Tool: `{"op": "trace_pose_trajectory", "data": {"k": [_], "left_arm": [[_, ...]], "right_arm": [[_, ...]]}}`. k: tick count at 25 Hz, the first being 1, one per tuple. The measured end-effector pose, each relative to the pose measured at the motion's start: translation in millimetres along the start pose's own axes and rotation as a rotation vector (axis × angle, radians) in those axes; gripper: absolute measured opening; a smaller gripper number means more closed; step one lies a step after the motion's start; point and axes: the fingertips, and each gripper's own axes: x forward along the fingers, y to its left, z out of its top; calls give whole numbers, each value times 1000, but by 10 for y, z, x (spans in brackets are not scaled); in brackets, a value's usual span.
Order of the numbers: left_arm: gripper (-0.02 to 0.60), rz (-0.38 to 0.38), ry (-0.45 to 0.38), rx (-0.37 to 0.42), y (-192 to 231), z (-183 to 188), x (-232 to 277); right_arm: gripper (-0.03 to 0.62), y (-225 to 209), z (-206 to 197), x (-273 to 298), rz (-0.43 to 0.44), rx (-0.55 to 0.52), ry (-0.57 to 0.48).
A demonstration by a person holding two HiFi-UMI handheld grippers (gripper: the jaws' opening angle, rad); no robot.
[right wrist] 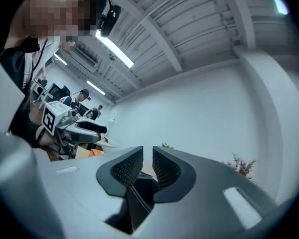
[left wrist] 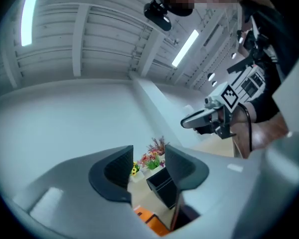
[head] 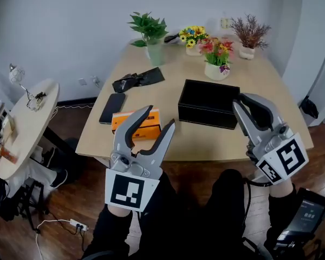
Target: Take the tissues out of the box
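While held over the near edge of the worktop [head: 271, 85], at the left claw [head: 160, 116]: spread wide, pinching nothing, touching nothing. Along that claw [left wrist: 148, 156] in the left gripper view: a broad gap between the ribbed pads [left wrist: 120, 167], and through it the black box [left wrist: 162, 185], flowers [left wrist: 152, 159] behind it, and a corner of the orange pack [left wrist: 152, 224] lower down.

At the right claw [head: 238, 98]: nearly pressed together, only a narrow slit left, hanging just above the right end of the black box [head: 206, 115] with no clear contact. Along it [right wrist: 147, 158] in the right gripper view: pads [right wrist: 132, 166] close and parallel, nothing caught between them, bare wall showing through the slit. Off to one side there, the left claw [right wrist: 102, 128] in a hand; likewise the right claw [left wrist: 187, 123] in the left gripper view.

On the worktop: black box near the middle, top open, inside too dark to tell any tissues. Just left of it, near the front edge and partly behind the left claw, the orange pack [head: 149, 128], lying flat. Beside that, a dark phone [head: 112, 107]; farther back, a black pouch [head: 138, 80], a green potted plant [head: 150, 37] and pots of flowers [head: 216, 58] along the far side.
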Motion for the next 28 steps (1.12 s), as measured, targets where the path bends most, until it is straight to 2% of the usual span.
{"op": "trace_pose_trajectory", "data": {"k": [2,6,9,13,17,28], "left_arm": [[176,60,-43,-81,-97,23,13],[169,149,-60,-118,-245,10,-26],[161,203,-65,-115,-345,10,-65],[160,208,-33,-152,-535,-114,-8],[149,207,-35,-166,-592,-131,40],[147,199,-26,-160,-560,-136,61]], "right_arm": [[56,-132,-1,-268,-111,9,-45],[49,-338,-68,-716,-312,-3,-95],[46,-407,-149,-952,-397,-16,-98],[46,-453,-196,-1138,-474,-43,-106],[31,-448,-216,-1167,-513,-103,-96],[18,-448,-206,-1106,-517,-89,-109]]}}
